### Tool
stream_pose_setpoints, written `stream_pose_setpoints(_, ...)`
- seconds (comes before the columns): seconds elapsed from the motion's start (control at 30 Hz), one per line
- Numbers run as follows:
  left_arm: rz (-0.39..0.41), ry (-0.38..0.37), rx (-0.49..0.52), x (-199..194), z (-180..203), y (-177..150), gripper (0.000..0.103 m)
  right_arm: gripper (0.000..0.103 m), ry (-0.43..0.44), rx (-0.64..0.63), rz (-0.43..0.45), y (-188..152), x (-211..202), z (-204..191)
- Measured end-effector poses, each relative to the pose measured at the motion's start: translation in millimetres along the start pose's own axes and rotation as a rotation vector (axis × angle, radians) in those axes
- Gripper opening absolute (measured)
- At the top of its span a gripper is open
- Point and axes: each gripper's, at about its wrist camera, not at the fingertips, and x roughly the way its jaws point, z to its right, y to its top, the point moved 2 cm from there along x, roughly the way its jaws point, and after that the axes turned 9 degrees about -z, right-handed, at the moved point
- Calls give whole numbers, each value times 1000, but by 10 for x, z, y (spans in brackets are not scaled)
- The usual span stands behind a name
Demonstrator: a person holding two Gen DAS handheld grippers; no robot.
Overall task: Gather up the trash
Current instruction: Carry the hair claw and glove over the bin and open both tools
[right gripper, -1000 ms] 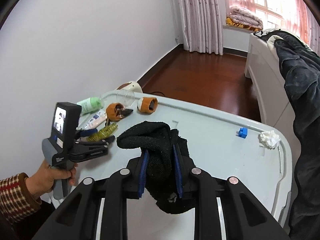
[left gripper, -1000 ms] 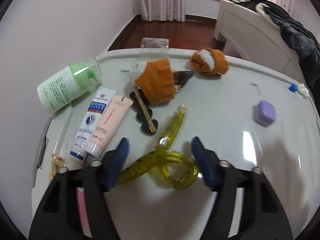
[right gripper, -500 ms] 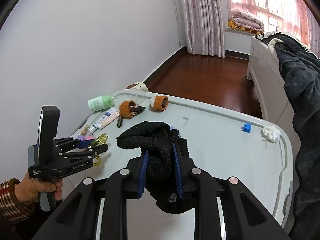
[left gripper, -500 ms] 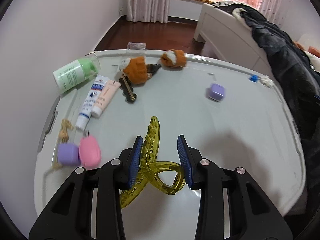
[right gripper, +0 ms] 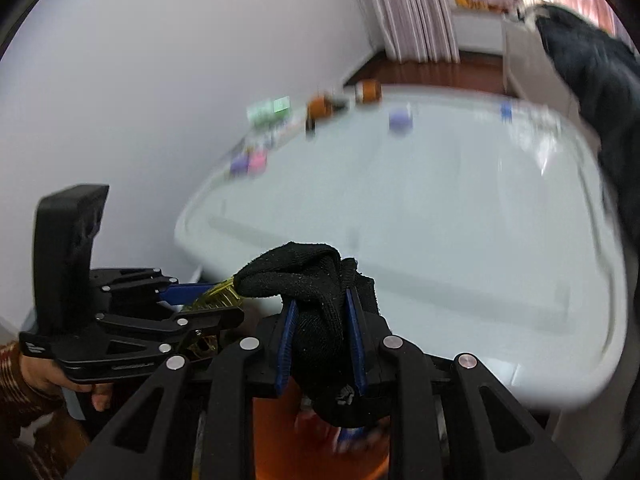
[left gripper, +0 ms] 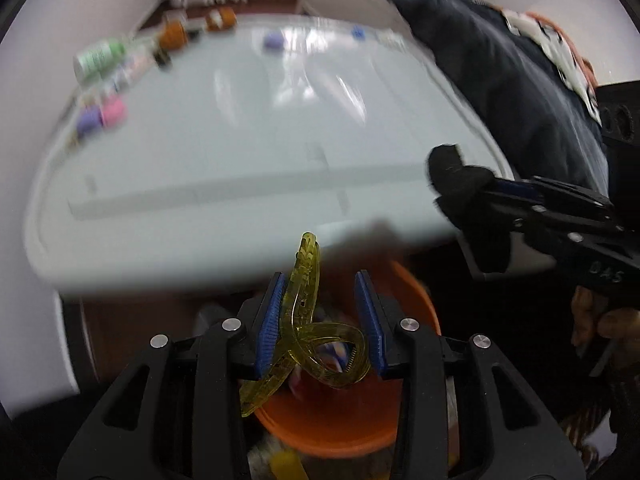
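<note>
Your left gripper (left gripper: 324, 316) grips a yellow hair clip (left gripper: 308, 320) over the orange bin (left gripper: 332, 428). Your right gripper (right gripper: 320, 340) is clamped tight on a black sock (right gripper: 316, 320), just beside it above the bin, off the tabletop's (left gripper: 224, 152) near edge.

**Black sock clamped over the orange bin**

My right gripper (right gripper: 320, 340) has its blue-padded jaws pressed tight on a bunched black knitted sock (right gripper: 316, 312), which spills above and below the pads. Beneath it sits a round orange plastic bin (right gripper: 276, 436), partly hidden by the gripper body. To the left, my left gripper (right gripper: 208, 300) holds a translucent yellow plastic hair claw (right gripper: 218, 298), its tip touching or just beside the sock. My left hand (right gripper: 48, 372) wraps its handle. Beyond lies a pale glossy white table (right gripper: 440, 208); small blurred items crowd its far-left edge.
</note>
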Motion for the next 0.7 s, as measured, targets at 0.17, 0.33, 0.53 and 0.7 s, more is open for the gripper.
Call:
stream_pose_setpoints(0.17, -137, -39, -27, 391, 49, -393, 36, 26, 9, 41, -98, -432, 257, -62)
stream_pose_setpoints(0.33, -254, -72, -69, 695, 37, -584, 55, 63, -30, 61, -207, -610, 539, -76)
stream_pose_setpoints(0.53, -142, 93, -72, 454, -50, -508, 74, 87, -85, 91, -98, -500, 325, 26)
stream_pose_setpoints(0.7, 9, 260, -76, 142, -98, -360, 80, 92, -100, 139, -45, -439, 248, 139)
